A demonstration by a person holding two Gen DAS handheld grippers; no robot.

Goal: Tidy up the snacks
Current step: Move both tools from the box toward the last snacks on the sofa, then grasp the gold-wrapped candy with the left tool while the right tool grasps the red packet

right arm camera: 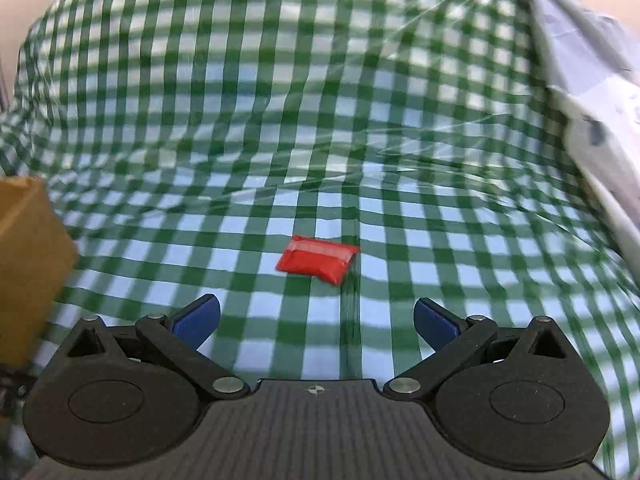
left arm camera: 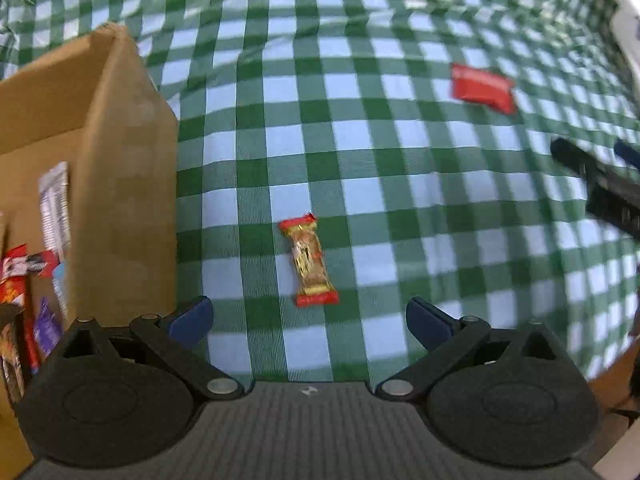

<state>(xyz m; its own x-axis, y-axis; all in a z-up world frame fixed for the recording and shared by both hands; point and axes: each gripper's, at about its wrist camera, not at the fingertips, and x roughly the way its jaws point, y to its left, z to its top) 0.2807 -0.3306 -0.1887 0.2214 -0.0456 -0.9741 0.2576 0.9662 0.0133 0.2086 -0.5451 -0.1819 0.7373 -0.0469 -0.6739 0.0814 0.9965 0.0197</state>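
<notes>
Open cloth (left arm camera: 360, 140) ahead (cardboard box (left arm camera: 120, 184) blocks the left).

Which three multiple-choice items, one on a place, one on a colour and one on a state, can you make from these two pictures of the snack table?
1. Where is the cardboard box relative to the gold-and-red snack in the left wrist view?
A. left of it
B. right of it
C. under it

2. What colour is the flat packet ahead of the right gripper?
A. blue
B. red
C. yellow

3. How is the left gripper?
A. shut on a snack
B. open and empty
C. shut on the box

Answers:
1 A, the box stands at the picture's left.
2 B, it is plainly red on the checked cloth.
3 B, the fingers stand apart with nothing between.
</notes>
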